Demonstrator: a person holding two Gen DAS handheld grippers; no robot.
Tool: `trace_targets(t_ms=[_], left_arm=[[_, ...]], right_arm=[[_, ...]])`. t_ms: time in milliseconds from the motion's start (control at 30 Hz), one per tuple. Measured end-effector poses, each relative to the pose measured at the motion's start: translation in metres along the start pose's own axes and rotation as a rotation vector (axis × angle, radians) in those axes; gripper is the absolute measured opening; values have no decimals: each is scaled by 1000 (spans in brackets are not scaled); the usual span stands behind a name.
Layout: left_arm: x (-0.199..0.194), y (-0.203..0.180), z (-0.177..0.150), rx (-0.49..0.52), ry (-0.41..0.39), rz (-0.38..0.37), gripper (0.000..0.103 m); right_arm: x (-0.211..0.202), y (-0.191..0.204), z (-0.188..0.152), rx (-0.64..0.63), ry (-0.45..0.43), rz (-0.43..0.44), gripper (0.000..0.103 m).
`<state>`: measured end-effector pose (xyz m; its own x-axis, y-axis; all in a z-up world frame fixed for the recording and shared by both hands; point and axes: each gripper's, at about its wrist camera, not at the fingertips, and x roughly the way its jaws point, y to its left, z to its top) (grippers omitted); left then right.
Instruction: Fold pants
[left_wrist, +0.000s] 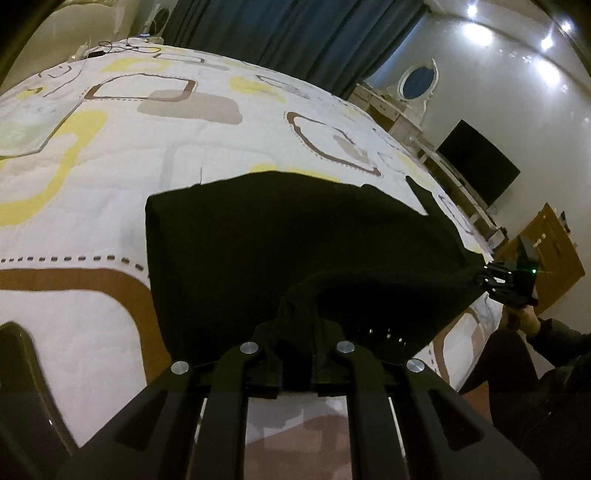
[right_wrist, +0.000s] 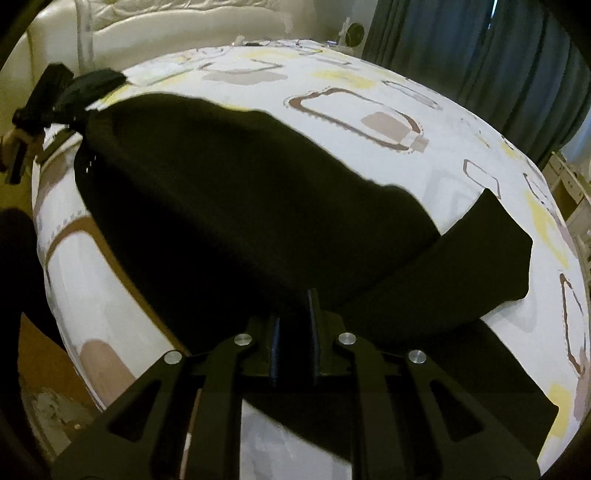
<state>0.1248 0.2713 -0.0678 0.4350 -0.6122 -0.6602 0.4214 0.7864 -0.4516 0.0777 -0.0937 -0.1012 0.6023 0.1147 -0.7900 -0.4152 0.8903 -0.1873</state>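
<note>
The black pants (right_wrist: 229, 206) lie across the bed (left_wrist: 110, 206), partly doubled over, one leg end splayed out beside the main body. The left gripper (left_wrist: 297, 332) has its fingers closed on a bunched edge nearest the bed's edge. The right gripper (right_wrist: 293, 325) fingers stand narrowly parted around cloth; a firm grip cannot be confirmed. Judgement: fold in progress; alignment and further folds remain.
</note>
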Motion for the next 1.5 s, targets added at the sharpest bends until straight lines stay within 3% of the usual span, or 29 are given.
trace_targets(t_ms=[167,233,567,600,633,767,900,1033,1100,1267,1500], left_arm=[[-10,2,-2,46,13,76,28],[-13,4,-4,58,36,91,32],[-21,4,-10,135,125,192,34],[-24,7,-10,133,128,213,34],[-28,8,-10,129,127,231,34],[-47,21,-5,58,69,292,34],[-52,9,13,52,3,317,34],[-26,-12,38,58,-7,285,35],[-9,-25,46,67,-5,249,45],[44,-66,54,95,0,178,63],[101,-87,41,64,59,160,73]], right_arm=[[4,18,-12,-79,2,-51,21],[4,22,-15,-90,4,-46,30],[-9,21,-28,-83,-3,-21,52],[-10,20,-30,-84,5,-28,70],[-10,17,-36,-86,21,-30,80],[-20,-2,-47,-6,38,12,79],[-46,-54,-22,174,-31,30,80],[-42,-135,26,370,-52,44,86],[-28,-179,50,481,-49,35,86],[37,-275,112,712,39,-19,86],[136,-324,153,782,254,-175,86]])
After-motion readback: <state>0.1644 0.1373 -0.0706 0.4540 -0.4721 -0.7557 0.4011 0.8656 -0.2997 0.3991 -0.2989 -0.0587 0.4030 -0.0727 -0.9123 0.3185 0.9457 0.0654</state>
